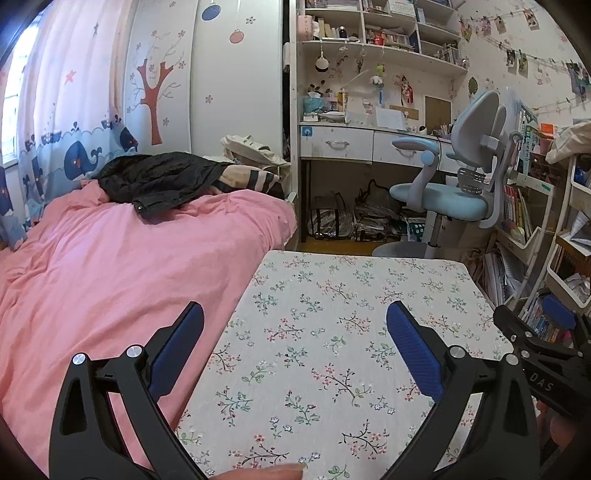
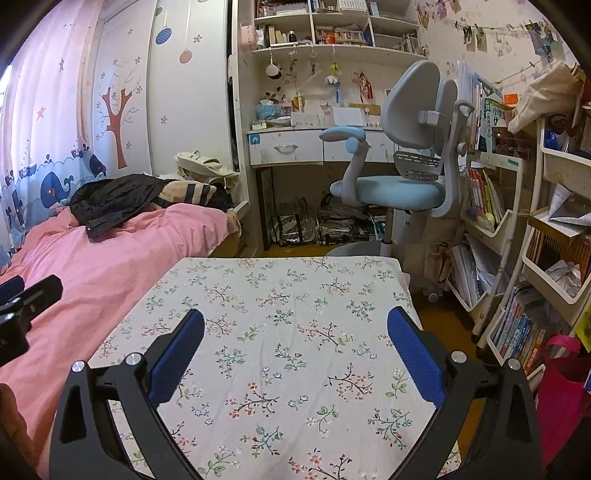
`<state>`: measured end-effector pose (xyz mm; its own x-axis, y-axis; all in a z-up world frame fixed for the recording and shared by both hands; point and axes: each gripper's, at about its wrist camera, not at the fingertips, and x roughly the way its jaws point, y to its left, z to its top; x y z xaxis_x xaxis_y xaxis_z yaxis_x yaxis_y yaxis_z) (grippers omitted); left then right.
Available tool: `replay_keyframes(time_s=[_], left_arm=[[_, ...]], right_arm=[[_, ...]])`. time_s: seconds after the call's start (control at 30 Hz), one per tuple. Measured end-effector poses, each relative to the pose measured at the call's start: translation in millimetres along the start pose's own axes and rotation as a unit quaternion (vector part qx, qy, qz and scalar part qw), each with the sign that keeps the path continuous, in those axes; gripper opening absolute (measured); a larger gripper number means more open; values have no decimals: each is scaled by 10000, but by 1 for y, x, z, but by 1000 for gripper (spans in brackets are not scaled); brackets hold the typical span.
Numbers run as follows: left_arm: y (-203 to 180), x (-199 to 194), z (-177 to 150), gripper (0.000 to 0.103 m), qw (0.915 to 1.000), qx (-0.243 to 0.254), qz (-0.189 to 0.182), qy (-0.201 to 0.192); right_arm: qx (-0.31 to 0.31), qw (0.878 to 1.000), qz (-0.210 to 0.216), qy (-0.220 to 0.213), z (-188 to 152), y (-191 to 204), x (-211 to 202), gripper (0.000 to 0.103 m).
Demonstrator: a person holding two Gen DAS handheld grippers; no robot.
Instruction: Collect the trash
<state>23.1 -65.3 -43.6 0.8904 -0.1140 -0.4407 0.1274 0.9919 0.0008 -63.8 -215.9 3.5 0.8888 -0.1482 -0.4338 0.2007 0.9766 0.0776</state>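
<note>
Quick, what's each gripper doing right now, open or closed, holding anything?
Left gripper: open, holding nothing, above the floral tablecloth.
Right gripper: open, holding nothing, above the same cloth.

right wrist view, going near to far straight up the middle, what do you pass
right tool → floral table → bags under the desk → desk drawer → shelves

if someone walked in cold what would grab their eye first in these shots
Probably the floral tablecloth filling the foreground, with the left gripper and right gripper both open above it and holding nothing. Next, the big pink duvet on the bed to the left, with a black jacket lying on it. Behind the table, a blue and grey desk chair stands before the cluttered desk.
</note>
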Motion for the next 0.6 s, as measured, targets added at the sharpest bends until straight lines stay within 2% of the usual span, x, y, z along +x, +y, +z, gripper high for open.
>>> replay_keyframes(time_s=[0.13,0.27,0.33,0.5,0.6], left_arm=[[6,3,-1,96,9999,-117,-53,-90],[8,4,-3,96,9999,60,61,-102],[10,7,-3,96,9996,195,167,-82],[25,19,2,96,9989,169,362,227],[42,26,3,96,9983,12,459,366]], right_arm=[[-21,9998,-62,202,-2,-5,13,95],[-91,9967,-263,757,-8,-14,43,95],[-70,9916,-330,1245,-15,-22,68,95],[-78,9790,-491,1975,-30,-34,110,95],[-67,9718,-629,2271,-37,-39,129,95]])
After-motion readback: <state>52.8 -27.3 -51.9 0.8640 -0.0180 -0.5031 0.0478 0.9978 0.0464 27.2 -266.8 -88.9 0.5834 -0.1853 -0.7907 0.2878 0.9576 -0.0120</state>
